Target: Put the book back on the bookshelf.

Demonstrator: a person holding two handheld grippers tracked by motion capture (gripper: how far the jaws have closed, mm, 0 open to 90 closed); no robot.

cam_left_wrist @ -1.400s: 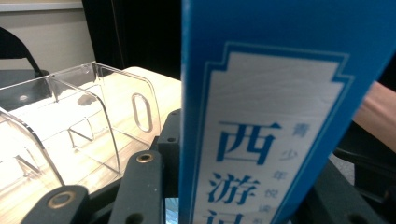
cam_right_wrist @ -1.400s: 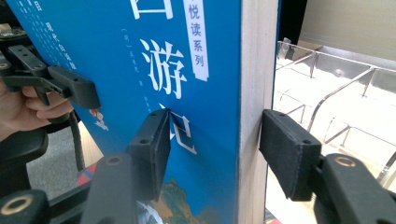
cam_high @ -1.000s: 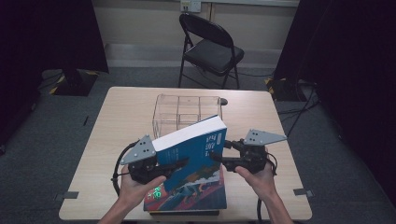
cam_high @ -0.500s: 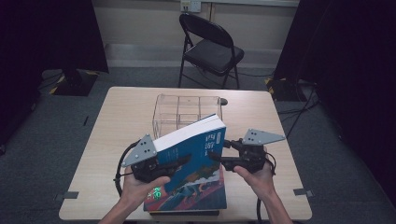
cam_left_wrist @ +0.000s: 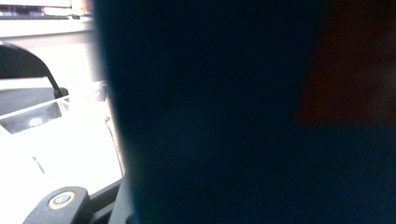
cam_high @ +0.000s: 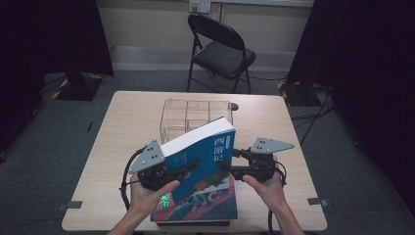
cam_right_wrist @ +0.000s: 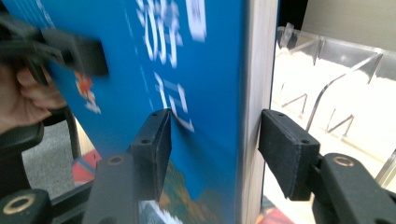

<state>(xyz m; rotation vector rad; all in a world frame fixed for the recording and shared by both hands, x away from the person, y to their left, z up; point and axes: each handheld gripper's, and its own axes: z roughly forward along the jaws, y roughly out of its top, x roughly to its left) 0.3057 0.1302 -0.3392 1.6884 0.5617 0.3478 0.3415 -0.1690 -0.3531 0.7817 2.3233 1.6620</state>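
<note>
A thick blue book [cam_high: 200,147] is held tilted up on its lower edge, its white page block facing up and left. My left gripper [cam_high: 193,164] clamps it from the left, with one jaw lying across the cover. My right gripper [cam_high: 222,166] grips its right side. In the right gripper view, the pads [cam_right_wrist: 152,144] press the cover and the page edge of the book [cam_right_wrist: 205,70]. The book's dark blurred cover [cam_left_wrist: 257,116] looms very close in the left gripper view. A second book [cam_high: 205,203] with a colourful cover lies flat beneath.
A clear acrylic divider box [cam_high: 188,115] stands just behind the books on the wooden table [cam_high: 132,122]; it is also the clear box [cam_right_wrist: 336,84] in the right gripper view. A black folding chair [cam_high: 220,49] stands beyond the far edge. Cables trail on the floor at right.
The blue book has tipped up slightly higher between the two grippers. Both hands stay in nearly the same place.
</note>
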